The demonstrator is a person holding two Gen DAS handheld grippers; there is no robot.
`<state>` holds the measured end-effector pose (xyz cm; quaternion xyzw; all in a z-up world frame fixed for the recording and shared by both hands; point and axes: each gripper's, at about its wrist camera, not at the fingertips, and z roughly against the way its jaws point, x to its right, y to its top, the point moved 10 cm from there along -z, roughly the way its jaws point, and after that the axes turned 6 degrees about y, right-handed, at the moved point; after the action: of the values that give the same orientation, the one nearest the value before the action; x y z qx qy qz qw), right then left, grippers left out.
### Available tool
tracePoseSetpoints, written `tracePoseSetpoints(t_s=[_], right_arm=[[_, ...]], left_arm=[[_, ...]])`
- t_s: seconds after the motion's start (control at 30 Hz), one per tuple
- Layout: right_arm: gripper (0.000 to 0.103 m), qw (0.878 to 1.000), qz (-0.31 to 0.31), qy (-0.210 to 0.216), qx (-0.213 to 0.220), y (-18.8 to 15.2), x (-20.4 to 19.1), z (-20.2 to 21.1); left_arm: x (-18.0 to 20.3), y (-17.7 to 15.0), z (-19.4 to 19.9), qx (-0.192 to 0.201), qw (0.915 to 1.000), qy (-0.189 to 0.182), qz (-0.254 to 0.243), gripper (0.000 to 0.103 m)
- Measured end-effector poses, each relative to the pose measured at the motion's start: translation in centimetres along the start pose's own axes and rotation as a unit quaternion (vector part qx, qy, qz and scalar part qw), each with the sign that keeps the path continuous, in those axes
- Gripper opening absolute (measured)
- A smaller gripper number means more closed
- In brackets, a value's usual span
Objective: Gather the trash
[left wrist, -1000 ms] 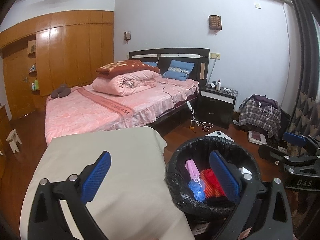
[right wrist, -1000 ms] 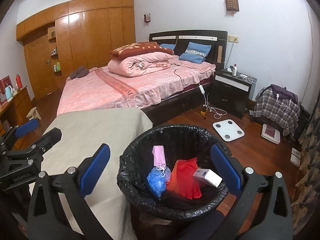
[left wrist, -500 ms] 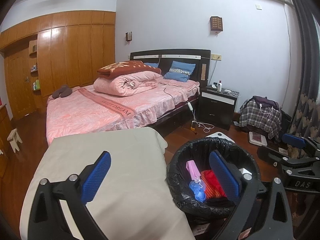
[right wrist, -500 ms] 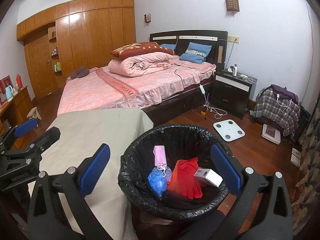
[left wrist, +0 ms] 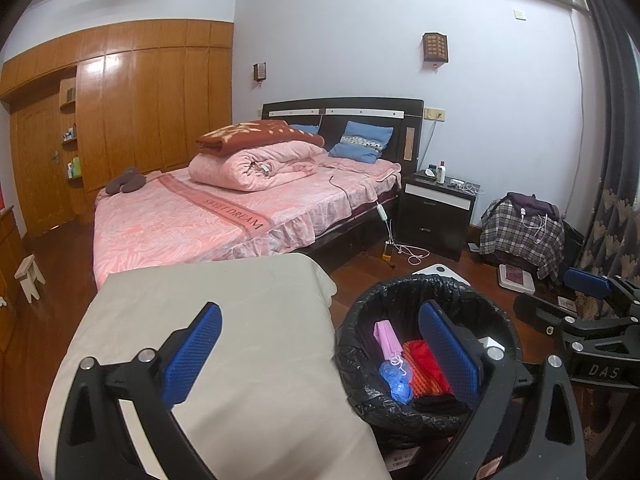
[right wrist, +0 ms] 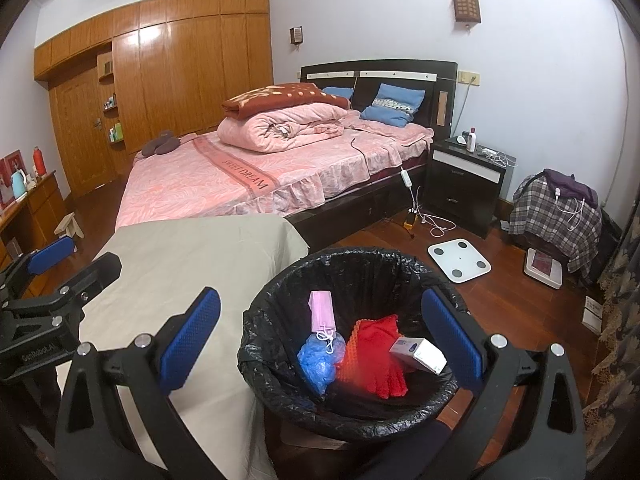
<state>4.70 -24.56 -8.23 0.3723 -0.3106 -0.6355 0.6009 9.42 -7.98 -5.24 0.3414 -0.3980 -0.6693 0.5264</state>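
Landmark: trash bin [right wrist: 352, 344], black-lined, on wood floor just beside beige-covered table [right wrist: 180, 280]. I read my left gripper [left wrist: 320, 354] as spread wide, nothing between blue pads, hovering over table edge and bin's near rim. My right gripper [right wrist: 324, 338] likewise spread, empty, straddling bin mouth from above. Inside bin: pink mask [right wrist: 322, 312], blue plastic wad [right wrist: 320, 358], red cloth [right wrist: 378, 356], small white box [right wrist: 418, 354] toward bin's right side. Beyond bin: white scale [right wrist: 459, 260] on floor, pink bed [right wrist: 280, 160] farther back.
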Motion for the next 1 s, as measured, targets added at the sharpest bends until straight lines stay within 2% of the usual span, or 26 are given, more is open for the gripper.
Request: tracePoseSetpoints(t_s=[1.0], right_arm=[[0.098,1.0,0.0,0.0,0.0,0.02,0.01,-0.02]], left_arm=[[-0.3,0.04,-0.03,-0.001,1.0,0.0,0.001,0.097]])
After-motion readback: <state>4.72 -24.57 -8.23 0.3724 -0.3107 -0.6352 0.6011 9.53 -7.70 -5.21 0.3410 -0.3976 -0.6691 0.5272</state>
